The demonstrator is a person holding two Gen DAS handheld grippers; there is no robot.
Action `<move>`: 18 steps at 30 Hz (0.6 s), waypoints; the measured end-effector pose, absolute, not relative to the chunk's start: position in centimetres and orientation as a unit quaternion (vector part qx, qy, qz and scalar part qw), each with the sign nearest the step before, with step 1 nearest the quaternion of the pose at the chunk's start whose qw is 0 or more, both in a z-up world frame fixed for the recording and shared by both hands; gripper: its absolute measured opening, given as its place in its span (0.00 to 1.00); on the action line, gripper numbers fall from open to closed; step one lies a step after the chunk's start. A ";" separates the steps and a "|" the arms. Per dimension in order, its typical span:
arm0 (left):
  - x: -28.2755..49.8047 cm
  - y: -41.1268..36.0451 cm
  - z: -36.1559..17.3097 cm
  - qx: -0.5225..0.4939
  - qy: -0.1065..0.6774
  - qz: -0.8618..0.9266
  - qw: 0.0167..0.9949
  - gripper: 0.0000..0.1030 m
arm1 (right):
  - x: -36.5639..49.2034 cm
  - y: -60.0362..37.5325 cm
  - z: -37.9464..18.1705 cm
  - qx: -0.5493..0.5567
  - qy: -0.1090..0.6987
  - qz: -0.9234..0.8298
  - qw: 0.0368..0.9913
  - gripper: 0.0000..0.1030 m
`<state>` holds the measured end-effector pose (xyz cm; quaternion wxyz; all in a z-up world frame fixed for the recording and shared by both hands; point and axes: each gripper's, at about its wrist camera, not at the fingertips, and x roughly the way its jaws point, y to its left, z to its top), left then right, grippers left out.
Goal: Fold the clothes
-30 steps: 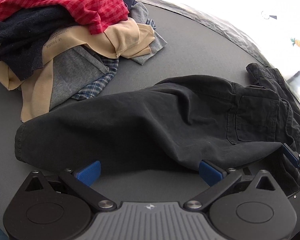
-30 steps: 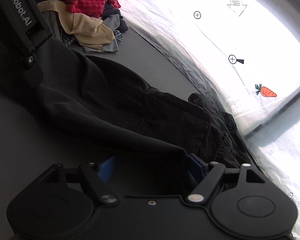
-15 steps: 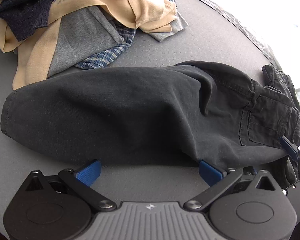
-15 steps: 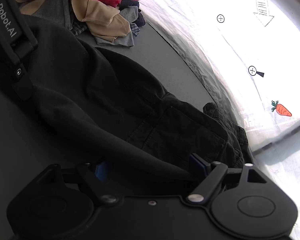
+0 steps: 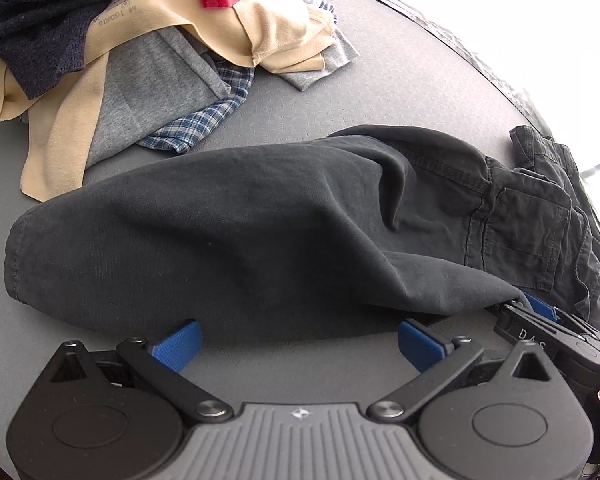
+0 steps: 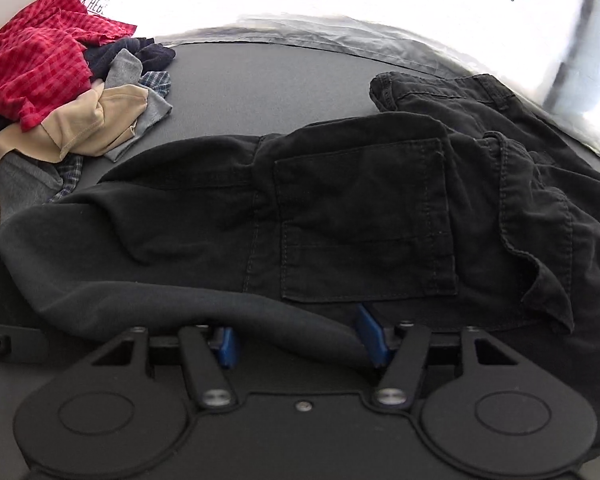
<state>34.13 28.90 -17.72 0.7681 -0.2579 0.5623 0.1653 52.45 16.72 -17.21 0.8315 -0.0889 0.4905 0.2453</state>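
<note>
In the left wrist view, the pile of clothes (image 5: 148, 52) fills the upper left of the frame: red check, navy knit, beige, grey and blue plaid pieces heaped on the grey worktop (image 5: 400, 80). Below and to the right of it, the black trousers (image 5: 260, 232) stretch across the middle of the frame, leg hem at the left, back pocket at the right. The left tongs (image 5: 298, 344) stand wide open at the bottom of the frame, blue pads just short of the trousers' near edge, nothing between them. At the lower right edge, the right tongs (image 5: 528, 312) reach in, with the near fold of the trousers running in between their pads.

In the right wrist view, the pile (image 6: 60, 92) sits in the upper left, and the trousers (image 6: 360, 216) span the centre and right. The right tongs (image 6: 298, 340), bottom centre, are closing, a raised fold of the trousers between their blue pads; whether the pads press it yet I cannot tell.
</note>
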 end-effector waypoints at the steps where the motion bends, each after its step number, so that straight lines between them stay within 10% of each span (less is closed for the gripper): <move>1: 34.1 28.8 -17.7 -0.257 0.562 0.165 0.768 1.00 | 52.6 16.7 -17.3 -0.080 0.495 0.242 0.831 0.58; 18: 34.3 28.1 -17.9 -0.251 0.568 0.153 0.769 1.00 | 54.3 15.7 -17.2 0.006 0.532 0.203 0.822 0.55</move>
